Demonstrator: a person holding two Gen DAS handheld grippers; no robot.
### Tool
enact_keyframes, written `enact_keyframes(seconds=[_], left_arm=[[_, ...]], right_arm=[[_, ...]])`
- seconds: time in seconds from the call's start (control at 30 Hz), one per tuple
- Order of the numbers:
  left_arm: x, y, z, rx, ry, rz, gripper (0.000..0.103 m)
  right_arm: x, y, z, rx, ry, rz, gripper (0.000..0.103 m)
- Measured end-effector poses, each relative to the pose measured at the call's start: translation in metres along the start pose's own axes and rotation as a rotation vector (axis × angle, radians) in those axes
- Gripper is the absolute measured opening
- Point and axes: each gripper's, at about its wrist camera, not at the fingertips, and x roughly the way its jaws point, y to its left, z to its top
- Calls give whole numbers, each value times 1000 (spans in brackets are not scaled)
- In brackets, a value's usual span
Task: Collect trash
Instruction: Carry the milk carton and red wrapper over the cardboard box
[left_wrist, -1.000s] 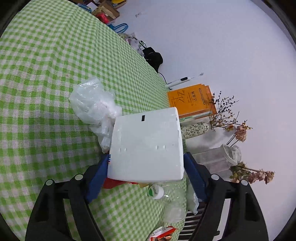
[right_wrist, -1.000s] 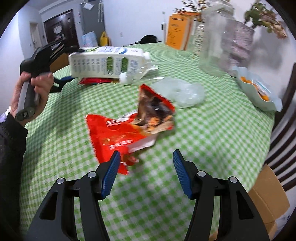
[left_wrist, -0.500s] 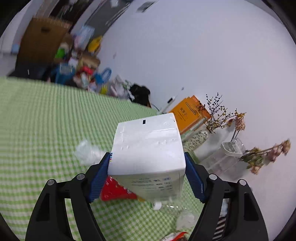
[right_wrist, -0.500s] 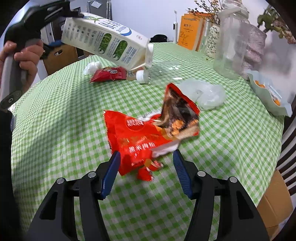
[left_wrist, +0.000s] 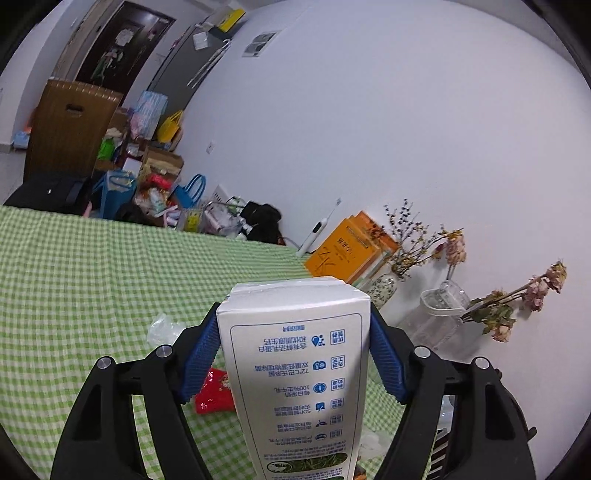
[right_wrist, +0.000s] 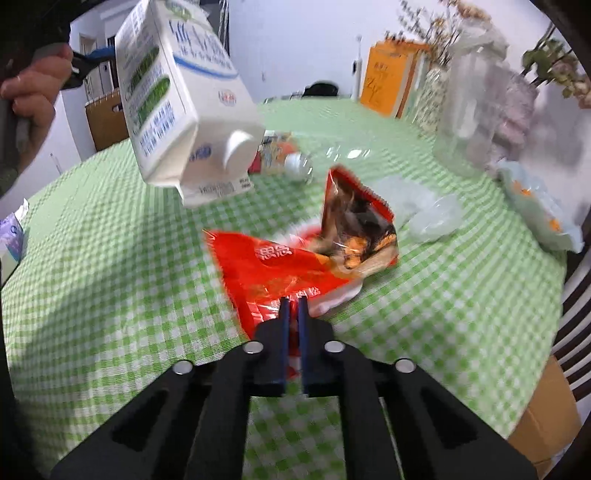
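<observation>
Left gripper (left_wrist: 295, 354): fingers clamped on the milk carton (left_wrist: 295, 376), which I'm holding in the air above the surface (left_wrist: 92, 277). Right gripper (right_wrist: 292, 310): fingers pressed together, pinching the near edge of the red snack bag (right_wrist: 280, 269), bag lying on the cloth. Two items secured, none binned yet, I judge. Left to collect: empty plastic bottle (right_wrist: 325, 162), crumpled clear plastic (right_wrist: 424, 210), small red wrapper (left_wrist: 214, 395).

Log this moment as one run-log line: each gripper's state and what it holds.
left gripper: shut on milk carton, lifted above table | right gripper: shut on red snack bag, bag on table | stage: picking up trash
</observation>
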Motion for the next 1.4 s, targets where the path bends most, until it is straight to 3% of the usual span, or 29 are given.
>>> enact_keyframes(seconds=[0.13, 0.27, 0.5, 0.67, 0.87, 1.1, 1.3, 1.4], left_arm=[[-14, -14, 1, 26, -32, -49, 72], [-14, -30, -5, 37, 1, -91, 72], [-21, -88, -31, 165, 3, -154, 72], [-25, -141, -69, 294, 75, -245, 72], [-29, -196, -116, 366, 160, -334, 72], [-27, -283, -191, 500, 235, -376, 72], [-10, -336, -268, 561, 335, -379, 72], [-2, -351, -301, 600, 343, -371, 72]], right_arm=[[-39, -22, 2, 36, -81, -51, 4], [-74, -55, -5, 108, -135, -115, 4], [-140, -118, -45, 229, -193, -260, 4], [-179, -181, -98, 403, -205, -345, 4], [-207, -238, -170, 541, -158, -430, 4], [-203, -266, -219, 647, -144, -408, 4], [-194, -285, -244, 685, -107, -376, 4], [-195, -298, -257, 718, -104, -372, 4]])
